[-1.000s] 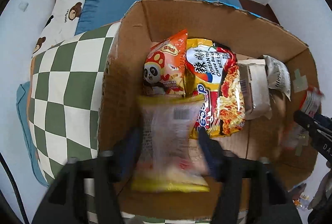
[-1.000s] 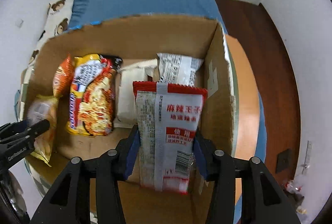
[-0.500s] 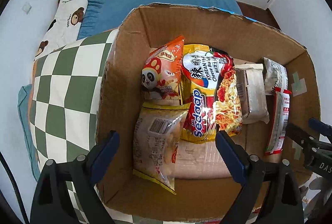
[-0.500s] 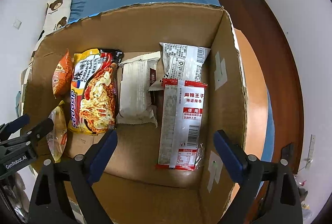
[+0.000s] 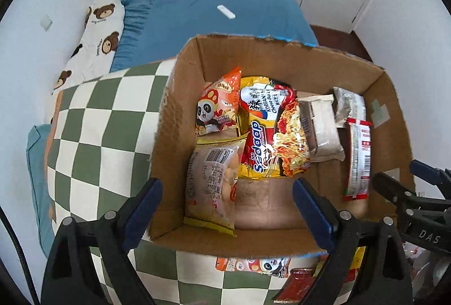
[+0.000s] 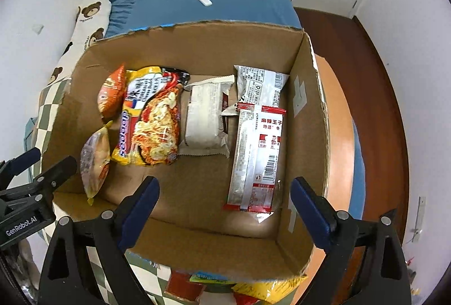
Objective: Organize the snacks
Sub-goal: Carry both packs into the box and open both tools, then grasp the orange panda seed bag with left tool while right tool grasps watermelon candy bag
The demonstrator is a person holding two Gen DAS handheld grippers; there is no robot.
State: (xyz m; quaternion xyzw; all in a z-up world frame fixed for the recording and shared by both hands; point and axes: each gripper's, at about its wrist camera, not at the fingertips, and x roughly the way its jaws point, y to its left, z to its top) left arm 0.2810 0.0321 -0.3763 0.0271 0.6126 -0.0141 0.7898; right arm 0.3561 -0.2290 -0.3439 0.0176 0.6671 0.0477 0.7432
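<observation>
An open cardboard box [image 5: 174, 113] [image 6: 310, 141] holds several snack packets. A yellow-edged clear bag [image 5: 210, 180] [image 6: 95, 161] lies at its near left, below an orange panda bag [image 5: 217, 107]. A noodle pack [image 5: 270, 133] [image 6: 152, 124], a pale packet [image 5: 321, 130] [image 6: 203, 118] and a grey packet [image 6: 259, 87] lie in the middle and back. A red-and-silver packet [image 6: 256, 158] [image 5: 358, 158] lies at the right. My left gripper [image 5: 227, 209] is open and empty above the box's near edge. My right gripper [image 6: 225, 209] is open and empty above the box's near edge.
The box stands on a green-and-white checked cloth [image 5: 93, 130]. More snack packets [image 5: 253, 265] [image 6: 253, 288] lie in front of the box. Behind is a blue bed [image 5: 203, 11] with a bear-print pillow [image 5: 95, 34] and a small white remote [image 5: 225, 11].
My left gripper let go of the yellow-edged bag and my right let go of the red-and-silver packet. Both opened and drew back up from the box.
</observation>
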